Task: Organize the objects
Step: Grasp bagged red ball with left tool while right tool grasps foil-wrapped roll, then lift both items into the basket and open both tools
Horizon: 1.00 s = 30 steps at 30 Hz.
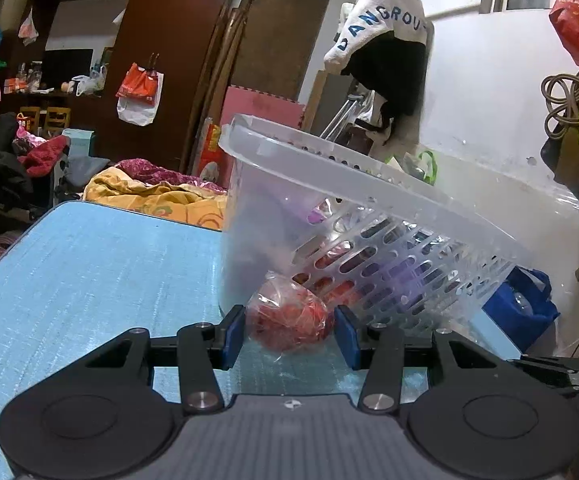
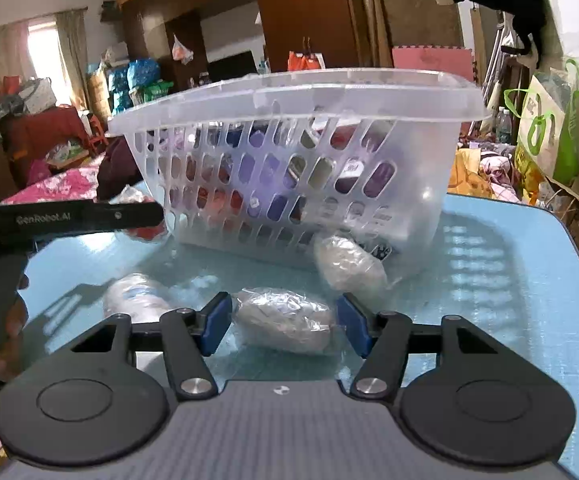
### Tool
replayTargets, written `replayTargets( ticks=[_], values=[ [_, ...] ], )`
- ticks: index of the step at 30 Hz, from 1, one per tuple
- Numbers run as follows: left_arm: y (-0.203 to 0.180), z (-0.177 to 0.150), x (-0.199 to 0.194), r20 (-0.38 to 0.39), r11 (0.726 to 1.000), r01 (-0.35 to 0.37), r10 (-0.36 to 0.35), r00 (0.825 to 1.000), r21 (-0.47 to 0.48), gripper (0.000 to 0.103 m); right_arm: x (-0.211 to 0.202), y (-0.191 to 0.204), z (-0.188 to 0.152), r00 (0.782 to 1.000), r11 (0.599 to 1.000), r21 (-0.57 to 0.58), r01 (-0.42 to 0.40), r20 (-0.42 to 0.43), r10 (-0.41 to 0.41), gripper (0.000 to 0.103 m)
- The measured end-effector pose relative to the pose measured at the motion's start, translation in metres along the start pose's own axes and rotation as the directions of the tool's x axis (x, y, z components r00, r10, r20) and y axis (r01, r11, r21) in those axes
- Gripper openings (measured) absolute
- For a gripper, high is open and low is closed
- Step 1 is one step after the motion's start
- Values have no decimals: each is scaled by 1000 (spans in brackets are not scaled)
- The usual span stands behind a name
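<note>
The left gripper [image 1: 289, 330] closes on a red plastic-wrapped bundle [image 1: 289, 320] beside the slotted basket [image 1: 369, 216]. The right gripper [image 2: 283, 322] closes on a pale wrapped bundle [image 2: 285, 320] near the surface's [image 2: 509, 280] front edge. The loose wrap can slip from the pads [image 2: 215, 322], and lifting may knock the basket.

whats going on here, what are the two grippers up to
A person is tidying small plastic-wrapped bundles on a blue table beside a clear slotted basket that already holds some items. The left gripper is closed on a red wrapped bundle by the basket's end. The right gripper brackets a pale wrapped bundle, pads at its ends. Two more pale bundles lie on the table.
</note>
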<state>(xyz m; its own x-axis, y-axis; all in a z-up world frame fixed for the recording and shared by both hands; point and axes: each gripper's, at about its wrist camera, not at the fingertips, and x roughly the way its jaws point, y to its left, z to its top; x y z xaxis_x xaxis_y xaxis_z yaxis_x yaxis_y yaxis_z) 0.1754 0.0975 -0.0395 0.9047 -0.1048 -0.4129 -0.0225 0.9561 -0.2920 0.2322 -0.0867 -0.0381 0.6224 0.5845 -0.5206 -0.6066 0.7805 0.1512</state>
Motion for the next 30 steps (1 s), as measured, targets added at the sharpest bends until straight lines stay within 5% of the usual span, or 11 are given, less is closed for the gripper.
replayTargets(
  ticks=[11,19,30],
  values=[
    [2,0,4,-27,1000,14,-14,1000,0,52,9,1,-1,999,1000,-9,23,-41,-24,64],
    [0,0,-2,-1,999,46,-46,999,10,50,-19,-15,-6,995,997,71,-27,95,20,62],
    [-28,-2,34,-174,992,12,10,985,122,57,-21,-17,-10,994,995,88,-55,103,46,62]
  ],
)
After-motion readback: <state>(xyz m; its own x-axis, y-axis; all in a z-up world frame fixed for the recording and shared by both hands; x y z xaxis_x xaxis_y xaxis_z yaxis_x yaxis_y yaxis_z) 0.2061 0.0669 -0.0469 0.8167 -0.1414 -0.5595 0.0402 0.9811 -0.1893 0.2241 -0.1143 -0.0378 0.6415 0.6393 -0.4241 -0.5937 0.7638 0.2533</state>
